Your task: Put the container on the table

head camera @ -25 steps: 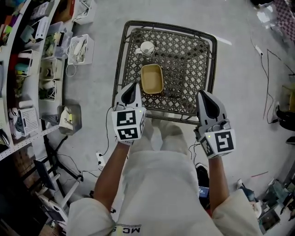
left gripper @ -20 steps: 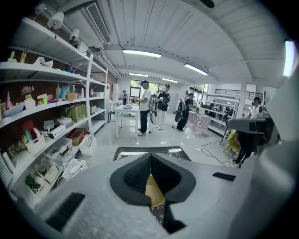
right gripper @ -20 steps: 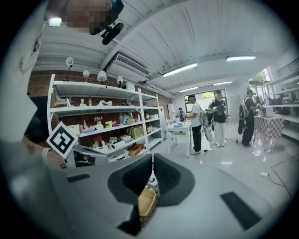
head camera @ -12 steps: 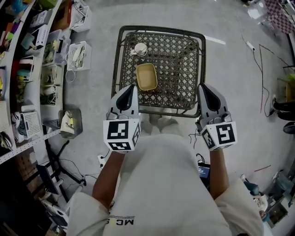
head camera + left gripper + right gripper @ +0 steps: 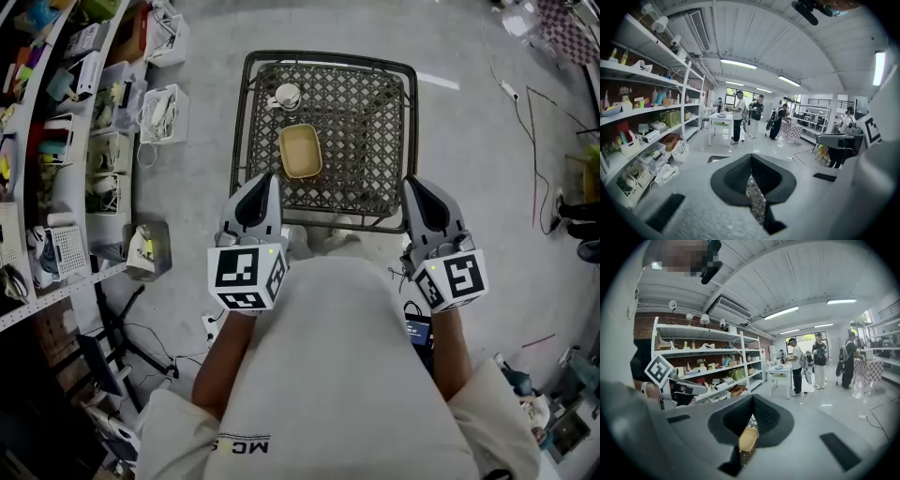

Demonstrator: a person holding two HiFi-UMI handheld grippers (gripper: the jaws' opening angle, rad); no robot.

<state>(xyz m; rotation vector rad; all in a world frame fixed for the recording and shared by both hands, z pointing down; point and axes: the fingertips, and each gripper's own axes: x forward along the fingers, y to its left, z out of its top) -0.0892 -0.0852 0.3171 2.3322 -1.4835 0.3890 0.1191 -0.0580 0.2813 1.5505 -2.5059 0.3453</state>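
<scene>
While the yellow container (image 5: 300, 151) lies on the lattice worktop (image 5: 367, 122), left gripper (image 5: 266, 180) and right gripper (image 5: 412, 184) hover short of it, jaws closed and empty, and it looks light, stiff, best pinched by its rim.

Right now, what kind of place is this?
Probably a workshop or lab: long shelves packed with boxes and bins, a bare grey floor, and people standing round tables under strip lights.

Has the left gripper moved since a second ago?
Yes. The left gripper has drawn back toward the person: its tips were alongside the container, now level with its near end.
</scene>
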